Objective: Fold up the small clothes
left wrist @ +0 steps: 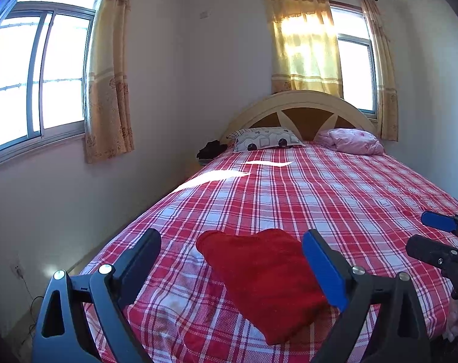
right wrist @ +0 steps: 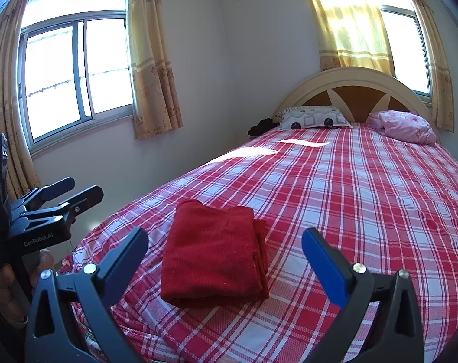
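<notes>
A small red garment (left wrist: 265, 281) lies folded into a compact rectangle on the red-and-white plaid bed sheet (left wrist: 334, 187), close to the foot edge. In the right wrist view the garment (right wrist: 213, 251) shows stacked layers along its right side. My left gripper (left wrist: 232, 236) is open above and just short of it, empty, a finger on each side. My right gripper (right wrist: 225, 236) is open as well and holds nothing. Each gripper shows in the other's view: the right gripper (left wrist: 425, 234) at the right edge, the left gripper (right wrist: 80, 190) off the bed's left side, both apart from the cloth.
A patterned pillow (left wrist: 266, 139) and a pink bundle (left wrist: 352, 140) lie against the arched headboard (left wrist: 301, 106). A dark heap (left wrist: 209, 148) sits at the bed's far left corner. A wall with a window (left wrist: 38, 75) runs along the left. A hand (right wrist: 41, 263) grips the left tool.
</notes>
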{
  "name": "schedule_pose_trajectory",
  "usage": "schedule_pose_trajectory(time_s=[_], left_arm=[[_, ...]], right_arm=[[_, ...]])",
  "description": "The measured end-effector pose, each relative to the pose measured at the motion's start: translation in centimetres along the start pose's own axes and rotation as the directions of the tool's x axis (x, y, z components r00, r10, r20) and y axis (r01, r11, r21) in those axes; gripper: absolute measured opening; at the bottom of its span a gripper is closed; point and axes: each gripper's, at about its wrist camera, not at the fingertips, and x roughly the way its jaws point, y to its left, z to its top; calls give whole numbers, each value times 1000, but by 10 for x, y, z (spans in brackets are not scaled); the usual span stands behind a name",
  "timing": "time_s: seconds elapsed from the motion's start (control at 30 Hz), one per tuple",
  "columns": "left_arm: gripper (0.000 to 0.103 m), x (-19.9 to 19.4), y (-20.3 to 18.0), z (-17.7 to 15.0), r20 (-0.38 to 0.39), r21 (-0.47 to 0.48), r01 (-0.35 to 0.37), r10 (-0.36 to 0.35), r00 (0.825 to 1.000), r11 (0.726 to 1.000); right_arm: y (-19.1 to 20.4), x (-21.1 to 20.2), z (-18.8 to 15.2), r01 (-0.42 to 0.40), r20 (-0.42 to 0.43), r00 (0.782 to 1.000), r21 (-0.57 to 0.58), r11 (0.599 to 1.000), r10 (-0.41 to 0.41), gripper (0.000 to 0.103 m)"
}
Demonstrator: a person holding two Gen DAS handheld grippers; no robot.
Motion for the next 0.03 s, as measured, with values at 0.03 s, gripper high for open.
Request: schedule_pose_trajectory(time_s=[0.03], left_arm=[[95, 0, 0, 0, 1, 1, 2, -2, 1000, 1000]], right_arm=[[0, 0, 0, -1, -1, 1000, 1, 1000, 1, 103]])
